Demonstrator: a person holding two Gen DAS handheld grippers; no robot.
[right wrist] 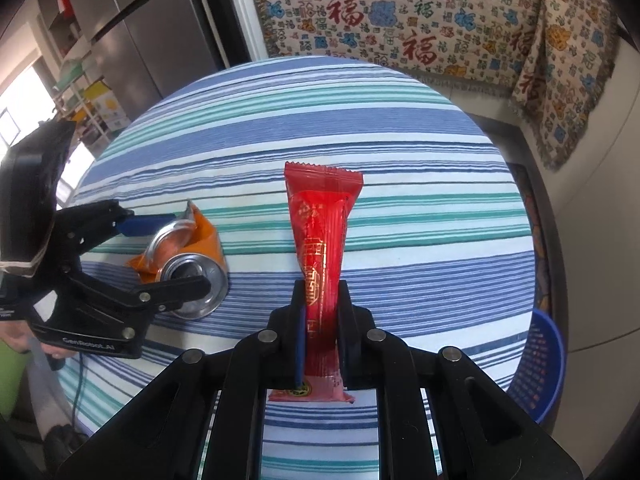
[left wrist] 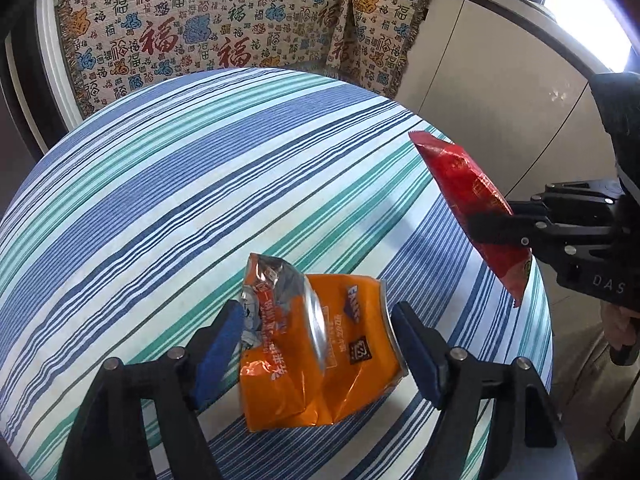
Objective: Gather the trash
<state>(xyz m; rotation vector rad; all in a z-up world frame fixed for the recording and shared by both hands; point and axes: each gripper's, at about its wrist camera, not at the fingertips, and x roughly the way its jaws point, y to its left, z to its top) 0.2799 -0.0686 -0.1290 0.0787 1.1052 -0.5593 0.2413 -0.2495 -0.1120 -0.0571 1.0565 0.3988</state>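
Note:
A crushed orange drink can [left wrist: 340, 344] lies on the striped tablecloth [left wrist: 180, 184]. My left gripper [left wrist: 320, 320] straddles it, one blue pad close on each side, and I see no squeeze on the can. The right wrist view shows the same can [right wrist: 192, 264] between the left gripper's [right wrist: 188, 252] fingers. My right gripper [right wrist: 320, 284] is shut on a long red snack wrapper [right wrist: 320, 232], pinched near its lower end and held above the table. From the left wrist view, that red wrapper [left wrist: 472, 208] hangs in the right gripper [left wrist: 496, 228] over the table's right edge.
A blue plastic basket [right wrist: 540, 360] stands on the floor by the round table's right side. A patterned blanket [left wrist: 208, 24] covers the seat behind the table. A steel fridge [right wrist: 140, 20] and shelves are at far left. A person's hand [right wrist: 24, 340] holds the left gripper.

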